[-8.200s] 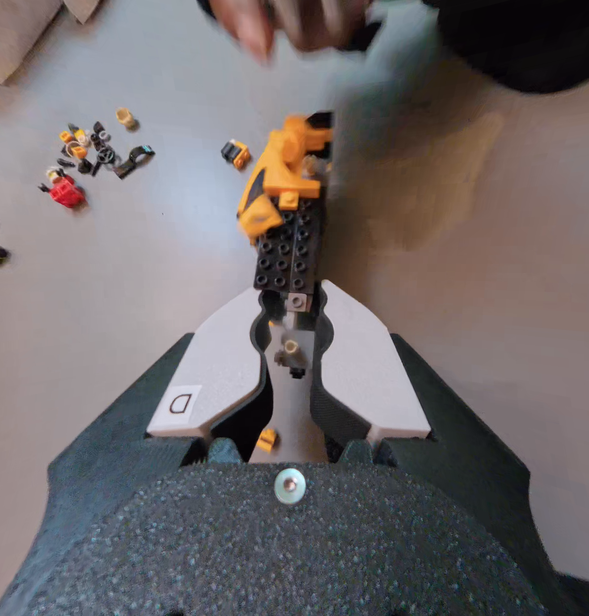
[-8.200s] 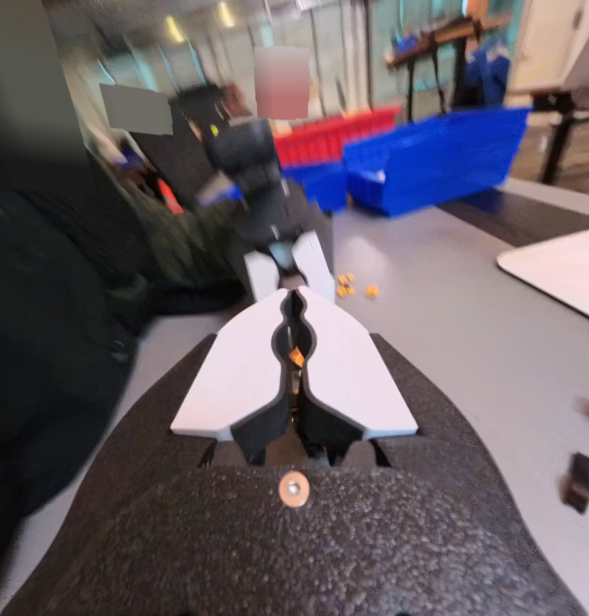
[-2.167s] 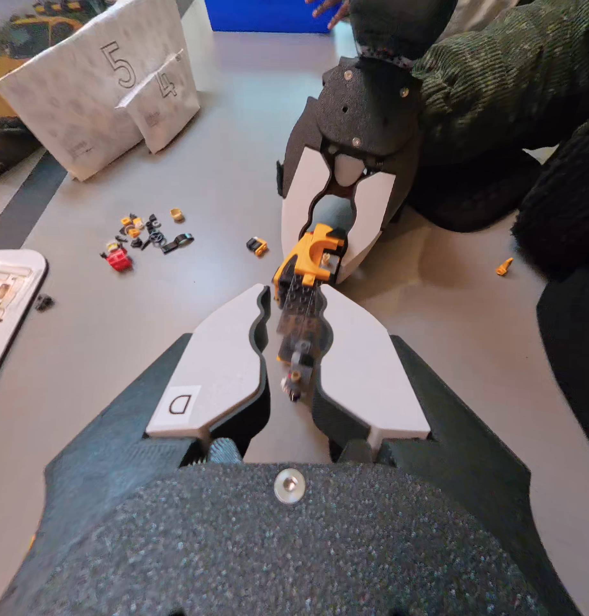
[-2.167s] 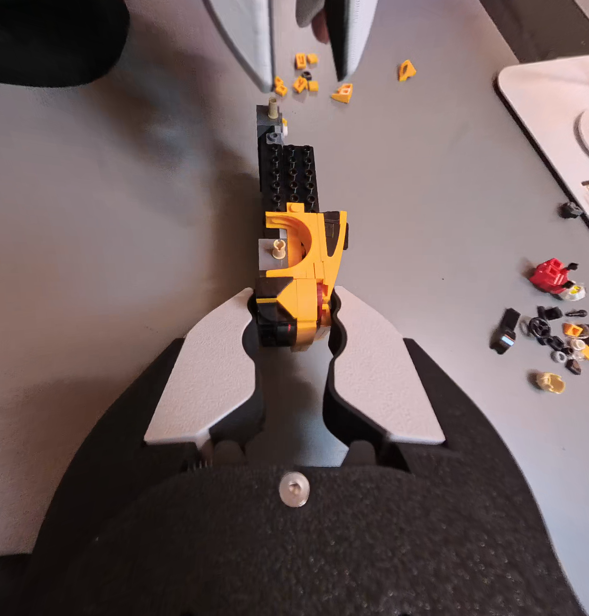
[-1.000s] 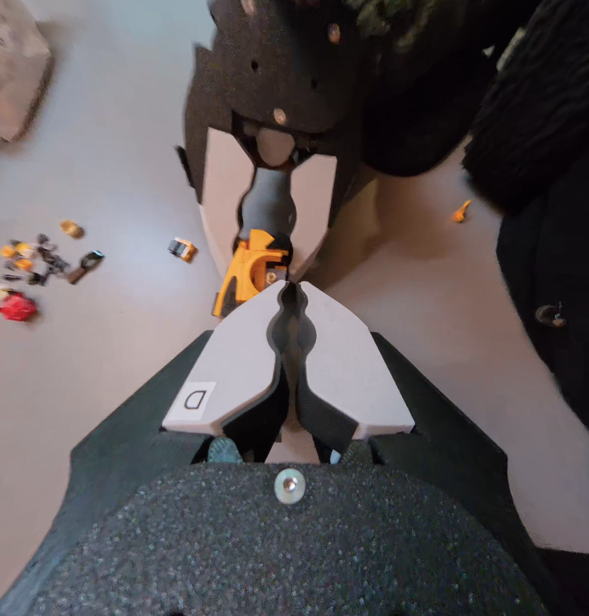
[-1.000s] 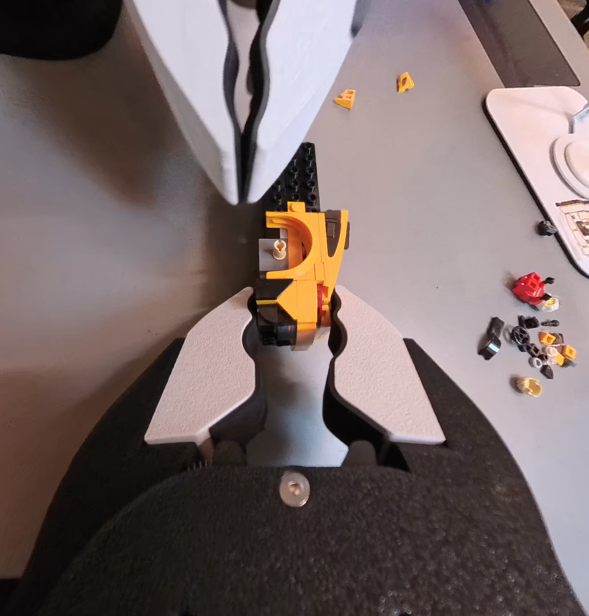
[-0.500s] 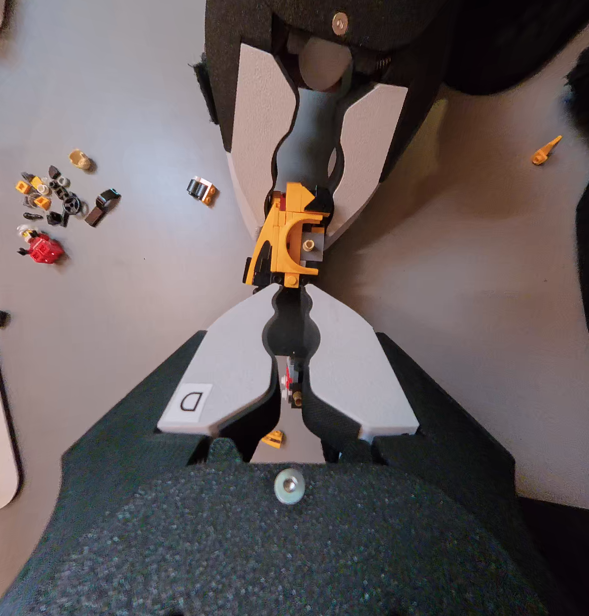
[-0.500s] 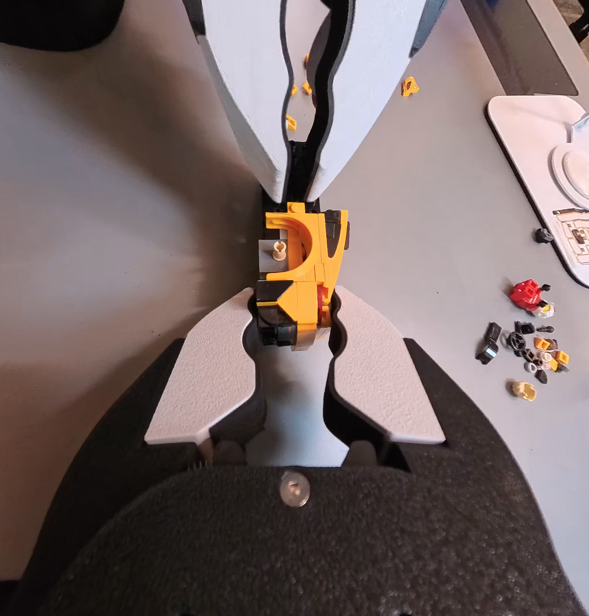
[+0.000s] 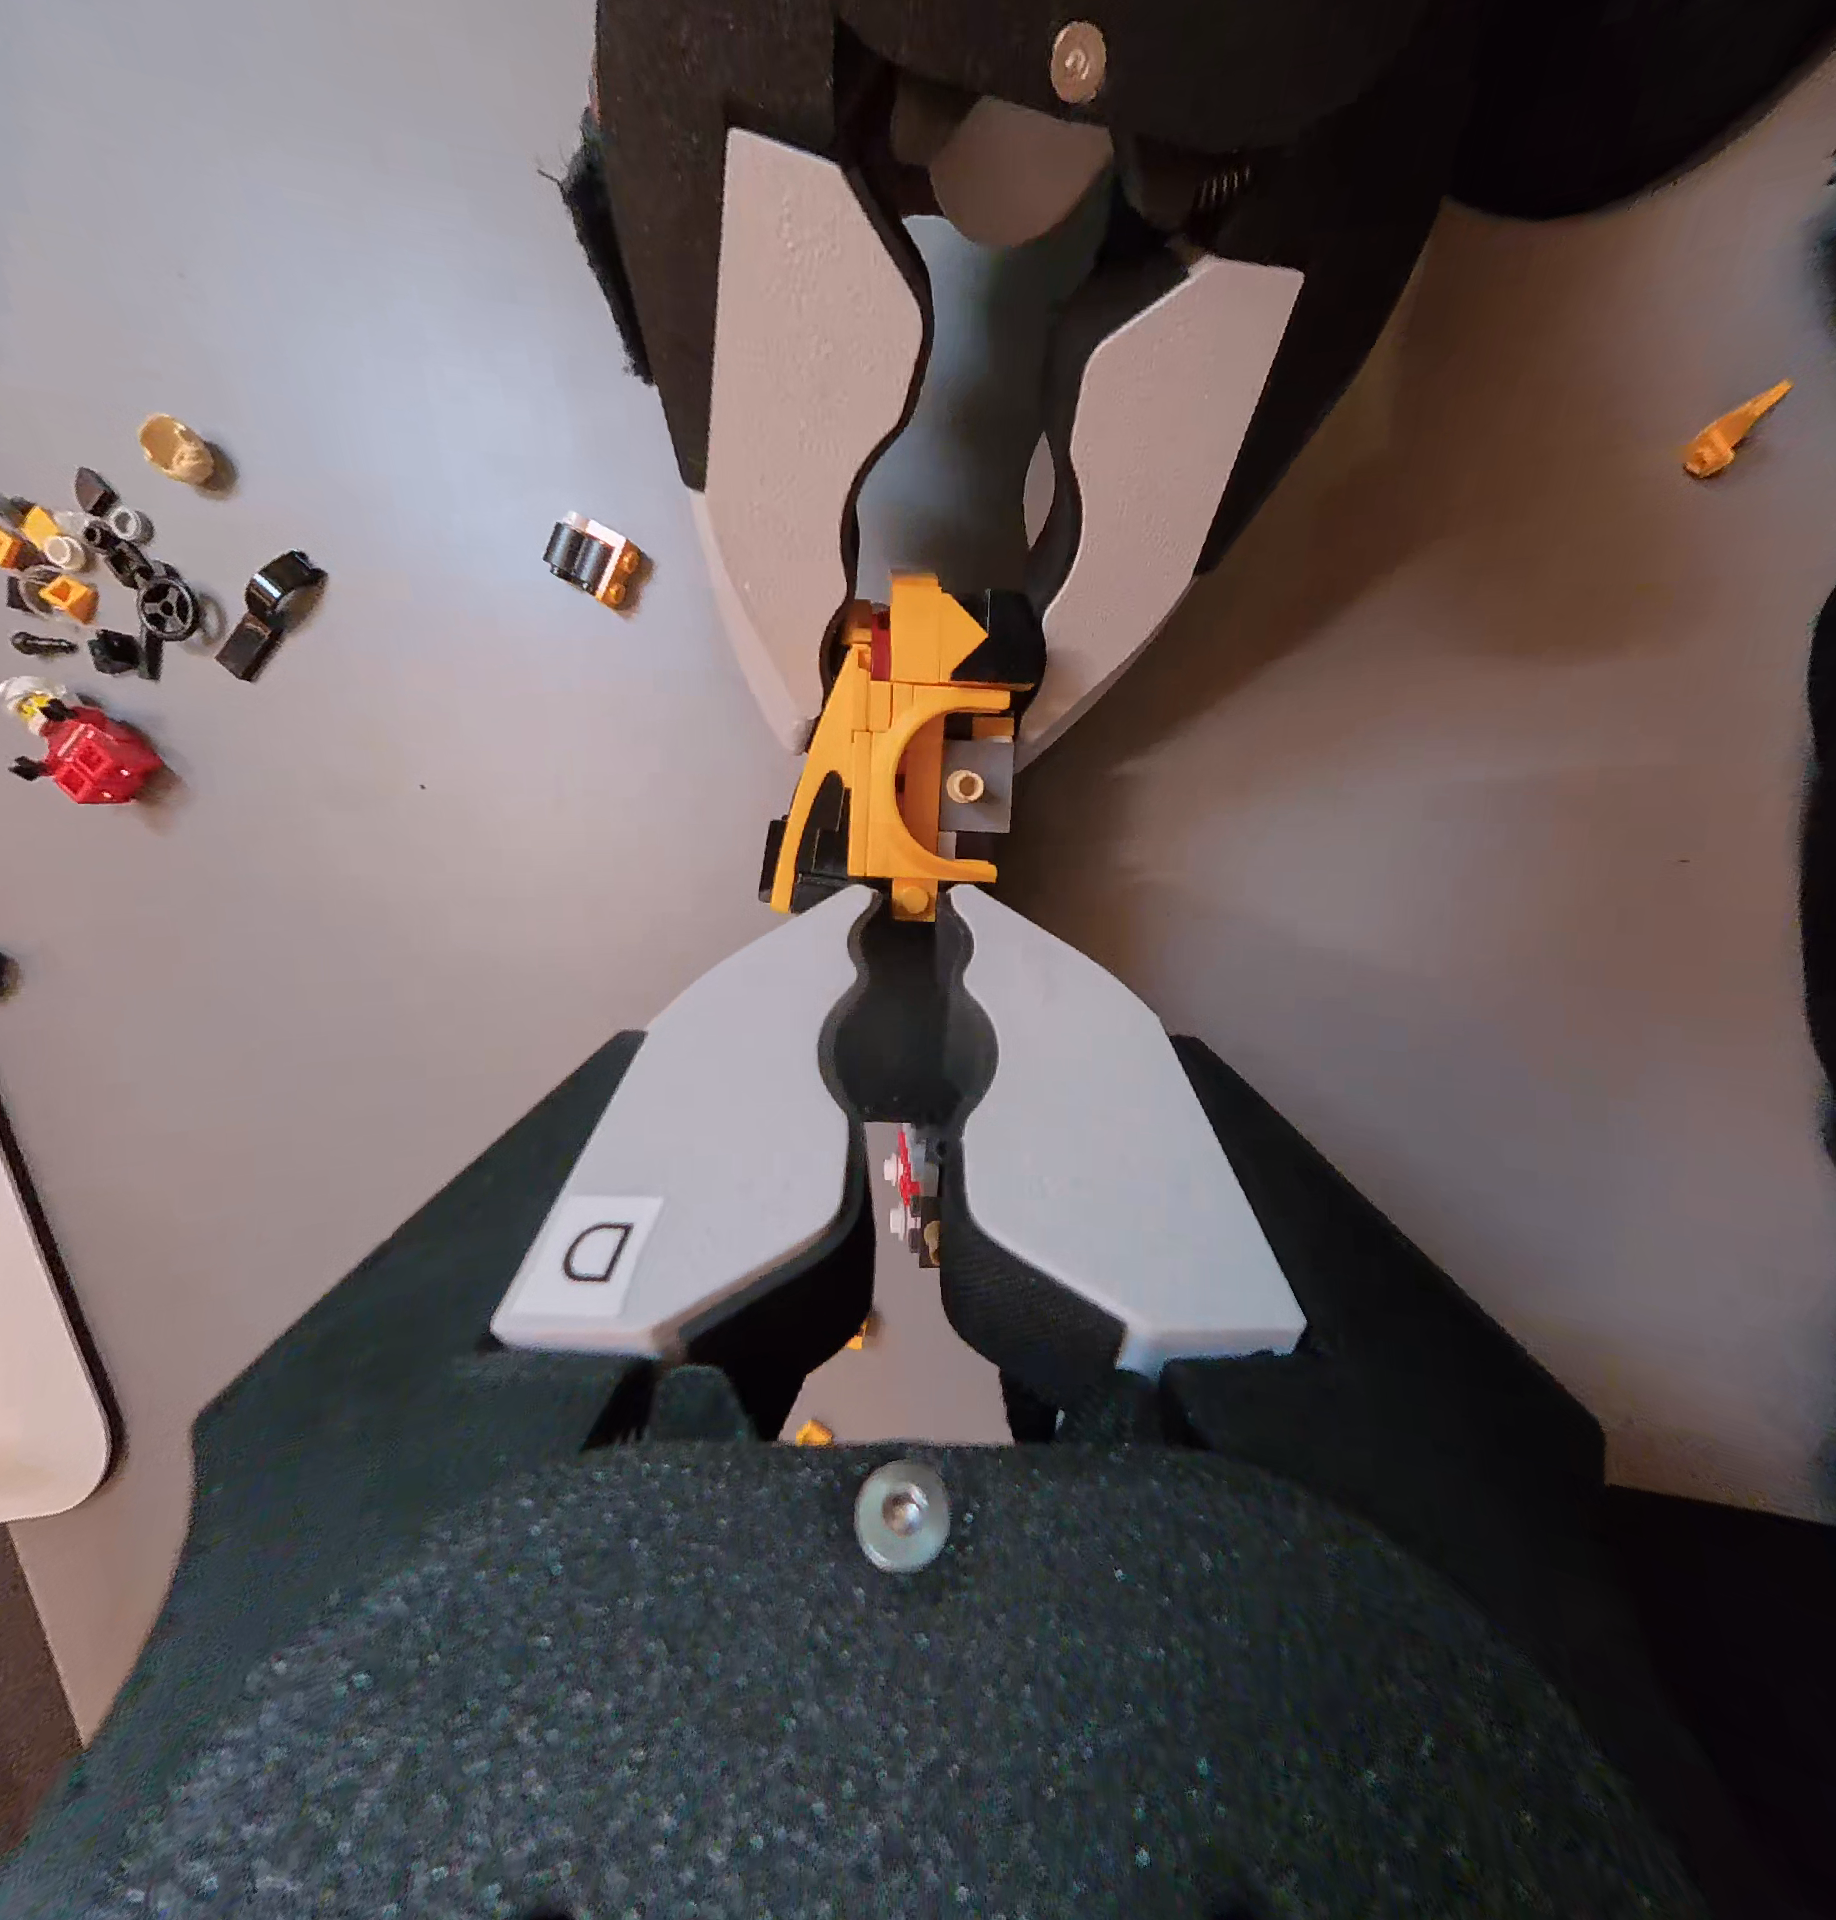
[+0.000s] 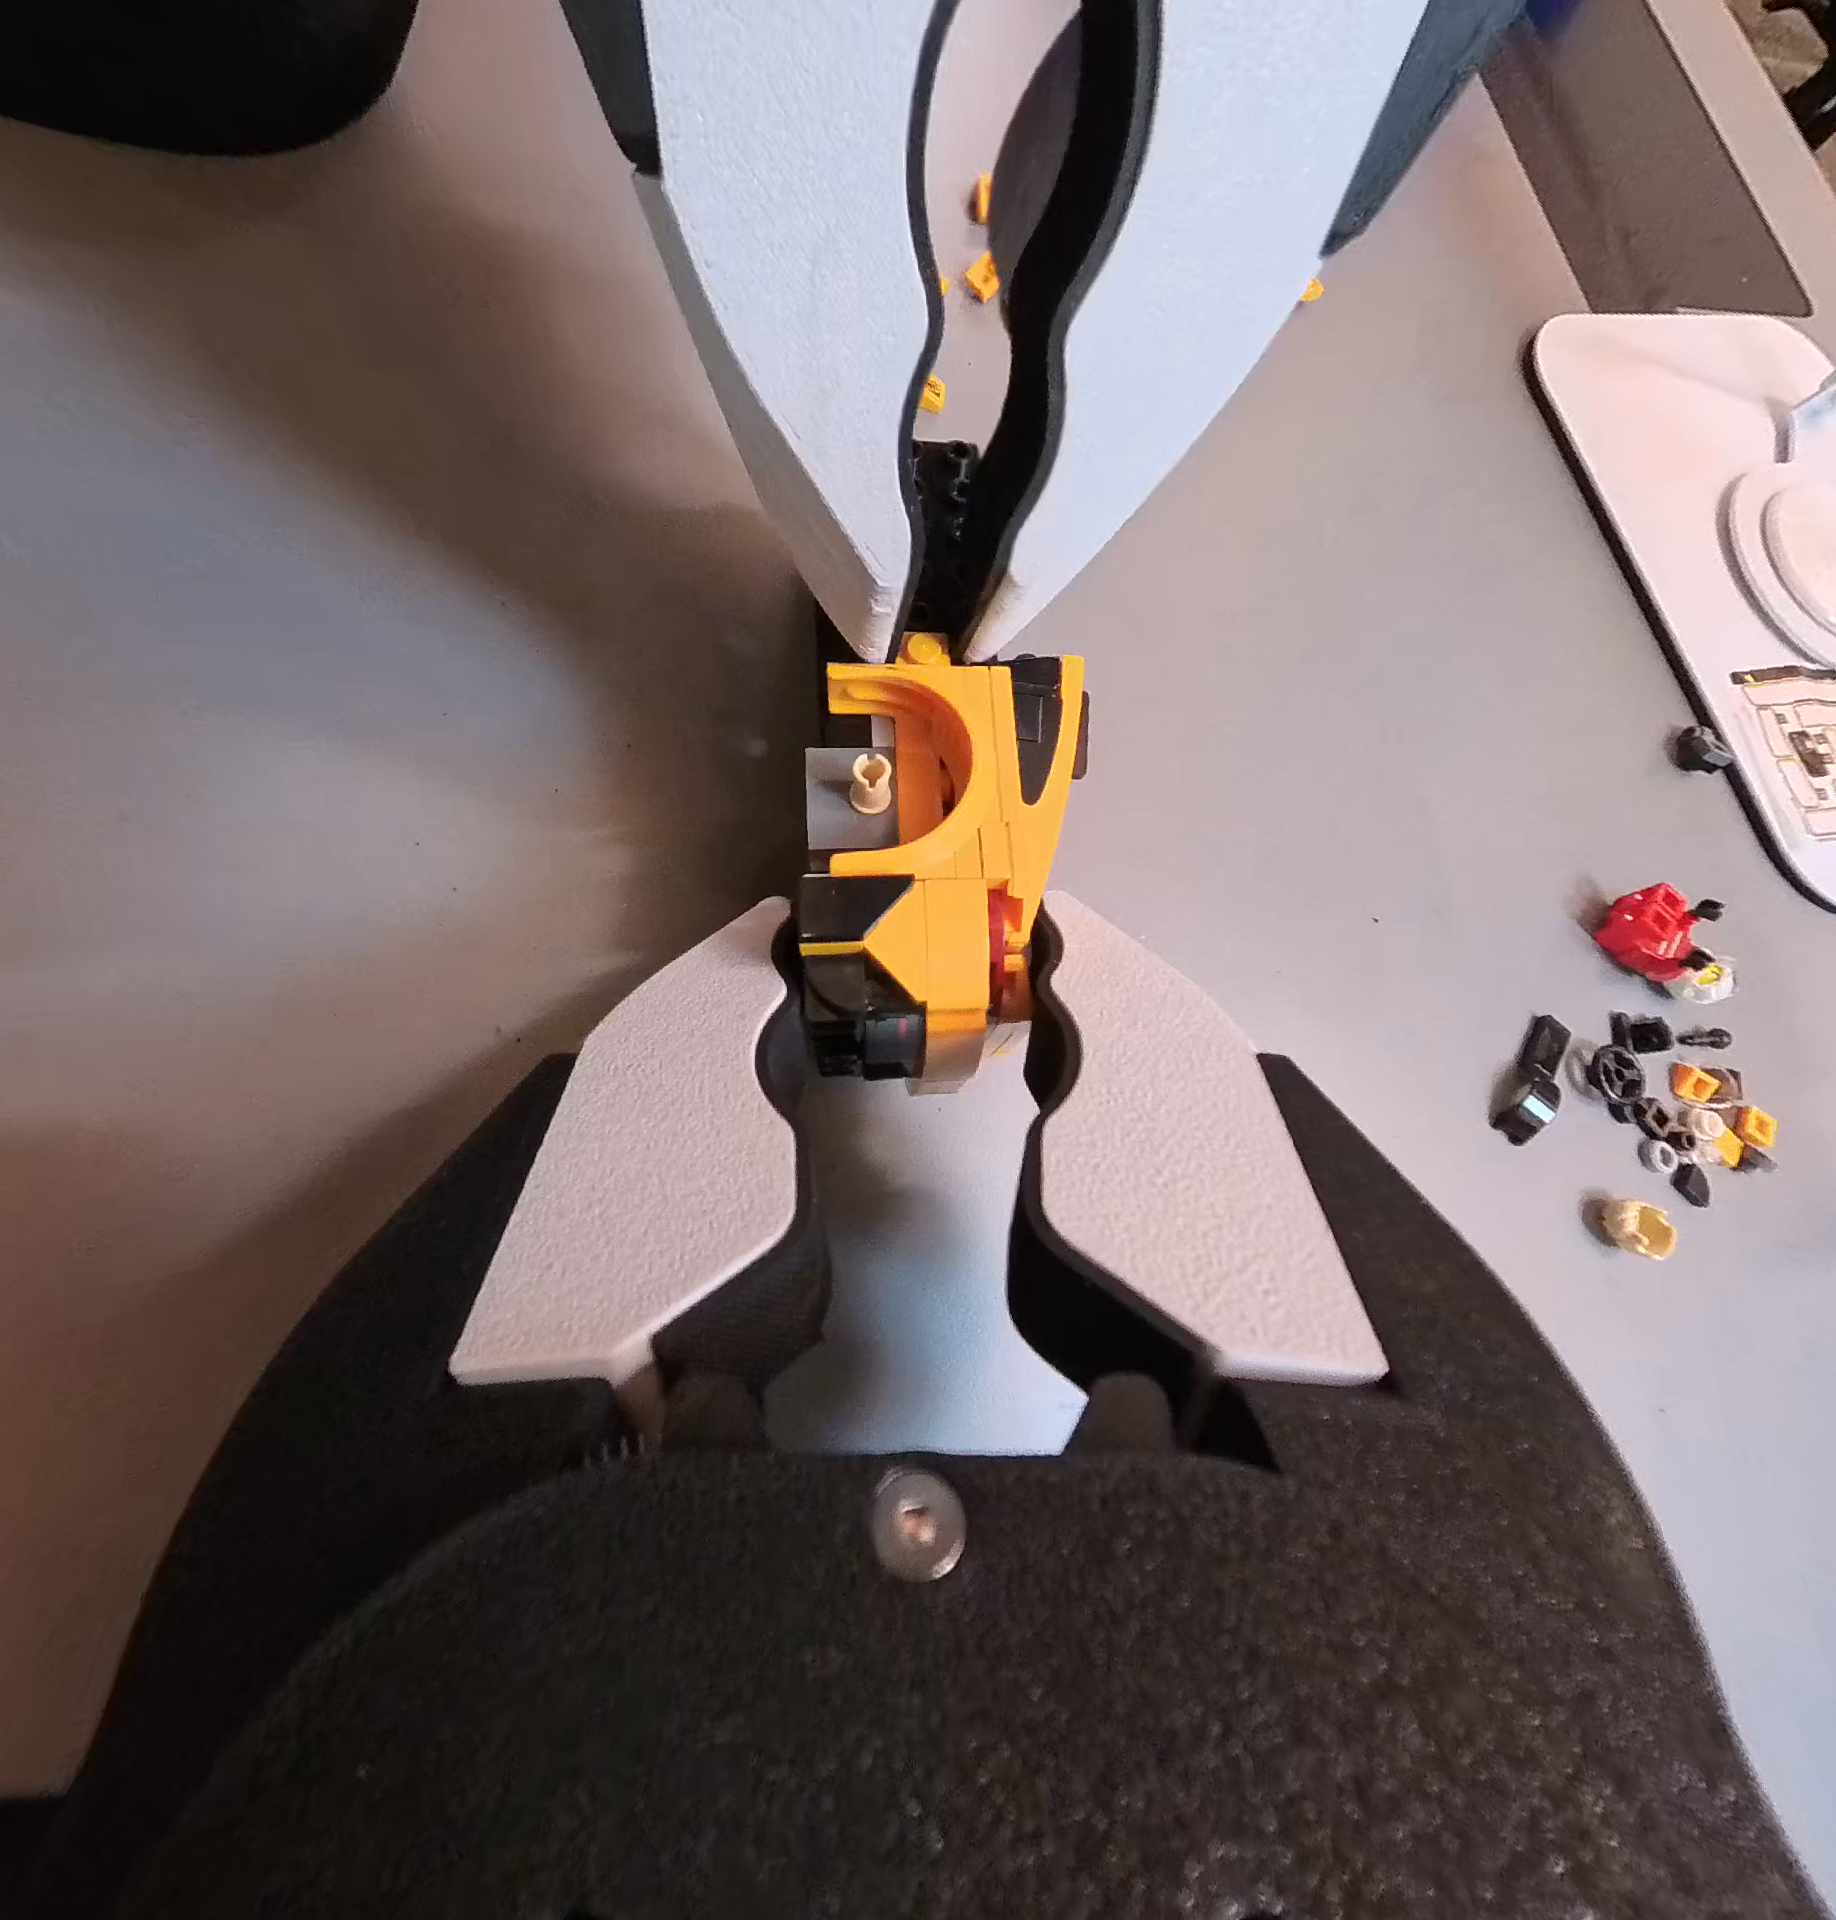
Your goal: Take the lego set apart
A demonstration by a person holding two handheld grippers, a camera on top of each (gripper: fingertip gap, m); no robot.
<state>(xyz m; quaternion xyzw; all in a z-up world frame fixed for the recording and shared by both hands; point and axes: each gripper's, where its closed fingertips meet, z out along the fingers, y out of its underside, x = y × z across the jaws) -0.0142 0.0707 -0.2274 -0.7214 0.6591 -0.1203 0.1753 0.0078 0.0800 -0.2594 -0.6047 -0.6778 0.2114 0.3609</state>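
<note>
Grey-fingered, the right gripper clamps the orange end of the lego model while the left gripper, nearly closed, pinches its black plate end, the model held between them over the table. I'd judge a split is in hand; next comes a steady opposing pull or twist. Loose bits lie scattered nearby, beside a white tray.
</note>
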